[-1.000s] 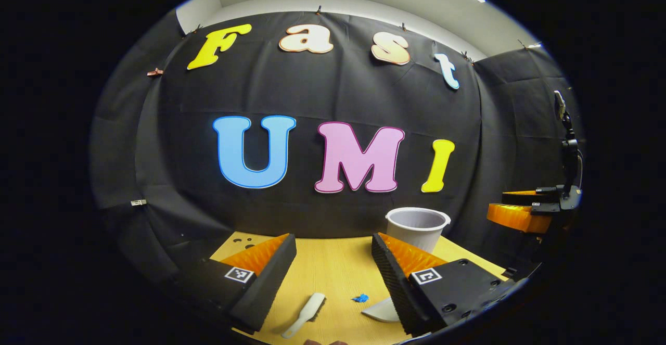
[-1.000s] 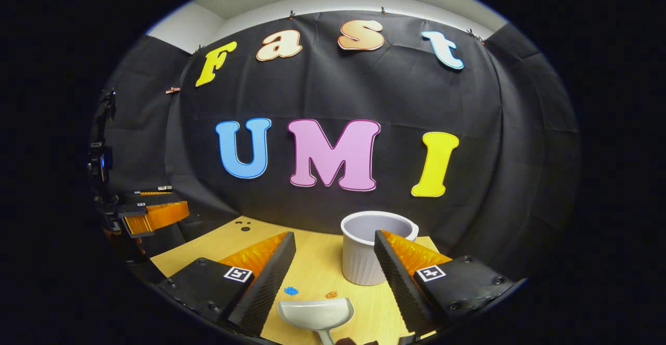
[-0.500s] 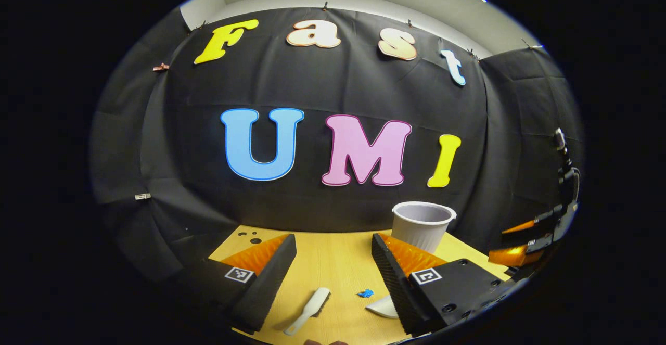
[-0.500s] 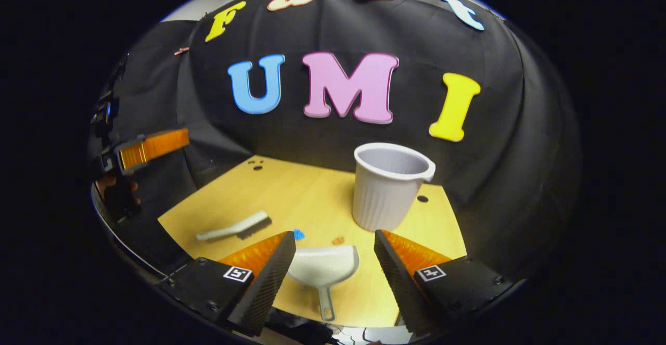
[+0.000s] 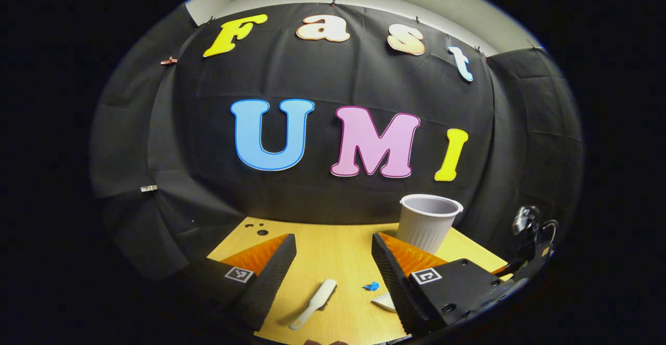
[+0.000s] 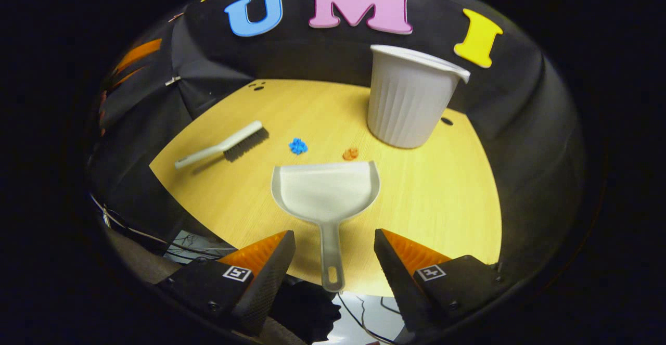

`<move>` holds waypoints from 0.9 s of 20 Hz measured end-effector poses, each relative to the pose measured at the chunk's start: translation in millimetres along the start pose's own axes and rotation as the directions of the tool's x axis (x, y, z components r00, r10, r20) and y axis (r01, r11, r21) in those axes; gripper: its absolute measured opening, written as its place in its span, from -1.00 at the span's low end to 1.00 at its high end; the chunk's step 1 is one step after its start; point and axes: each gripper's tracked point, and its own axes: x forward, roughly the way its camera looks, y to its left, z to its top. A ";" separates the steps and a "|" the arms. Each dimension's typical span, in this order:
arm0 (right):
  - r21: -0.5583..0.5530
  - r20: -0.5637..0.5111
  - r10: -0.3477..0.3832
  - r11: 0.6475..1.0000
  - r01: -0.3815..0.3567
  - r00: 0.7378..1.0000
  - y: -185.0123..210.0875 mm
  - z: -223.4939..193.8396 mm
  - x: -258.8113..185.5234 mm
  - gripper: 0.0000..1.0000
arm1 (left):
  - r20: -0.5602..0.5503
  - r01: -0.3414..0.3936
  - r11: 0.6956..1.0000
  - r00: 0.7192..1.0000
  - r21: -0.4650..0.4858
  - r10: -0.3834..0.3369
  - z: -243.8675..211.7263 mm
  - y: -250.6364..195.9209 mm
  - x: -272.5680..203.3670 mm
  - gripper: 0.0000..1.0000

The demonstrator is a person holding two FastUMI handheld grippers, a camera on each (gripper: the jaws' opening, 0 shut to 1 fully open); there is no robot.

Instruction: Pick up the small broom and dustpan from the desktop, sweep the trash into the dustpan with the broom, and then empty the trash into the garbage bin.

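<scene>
- While both grippers gape empty above the yellow wooden desktop (image 6: pixel 442 204), the white ribbed plastic garbage bin (image 6: pixel 408 100) stands at its far side.
- The white plastic dustpan (image 6: pixel 325 194) lies flat, handle between the right gripper (image 6: pixel 333 264) fingers.
- The white small broom (image 5: pixel 315 303) lies between the left gripper (image 5: pixel 333 272) fingers.
- Blue (image 6: pixel 297 146) and orange (image 6: pixel 350 153) scraps lie just beyond the dustpan's lip.

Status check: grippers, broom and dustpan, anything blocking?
Both grippers open, empty: left gripper, right gripper. Right jaws straddle the dustpan handle, not gripping. Broom flat on desk, untouched. Blue scrap, orange scrap unswept; bin upright. Nothing blocking.

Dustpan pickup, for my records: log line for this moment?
right tongs: open, astride dustpan handle | left tongs: open, above broom | trash unswept
</scene>
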 end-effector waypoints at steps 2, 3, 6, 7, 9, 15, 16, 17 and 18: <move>0.001 -0.065 -0.007 1.000 0.007 0.998 -2.5 -16.0 30.4 0.97 | -0.004 -0.009 1.000 1.000 0.010 0.010 -2.4 5.0 -0.4 0.89; 0.004 -0.094 -0.013 1.000 0.014 0.995 -2.9 -22.2 45.0 0.96 | -0.006 -0.015 1.000 1.000 0.013 0.015 -2.0 6.8 -0.6 0.89; 0.018 -0.169 0.002 1.000 0.001 0.986 2.6 -35.7 79.3 0.93 | -0.012 -0.020 1.000 1.000 0.020 0.020 -4.7 10.2 -0.1 0.89; 0.021 -0.197 0.010 1.000 -0.006 0.980 4.6 -39.0 88.0 0.92 | -0.013 -0.021 0.999 1.000 0.025 0.021 -4.2 11.1 0.6 0.89; 0.020 -0.243 0.021 1.000 -0.017 0.970 8.2 -40.8 104.2 0.92 | -0.018 -0.024 0.999 1.000 0.031 0.025 -6.3 11.7 6.8 0.89; -0.026 -0.323 0.016 0.999 -0.026 0.946 8.8 -39.3 125.1 0.77 | -0.040 -0.019 0.999 0.999 0.035 0.021 -11.6 11.5 21.9 0.89; -0.049 -0.328 0.015 0.998 -0.033 0.945 9.4 -37.1 125.5 0.68 | -0.044 -0.019 0.999 0.999 0.030 0.020 -12.4 11.0 24.7 0.89; -0.039 -0.348 0.013 0.999 -0.028 0.938 9.8 -37.2 125.9 0.63 | -0.049 -0.018 0.999 0.999 0.028 0.020 -14.6 10.2 28.4 0.89; -0.029 -0.367 0.008 0.999 -0.020 0.930 7.6 -37.8 125.8 0.63 | -0.055 -0.023 0.999 0.998 0.029 0.024 -16.4 11.1 30.5 0.89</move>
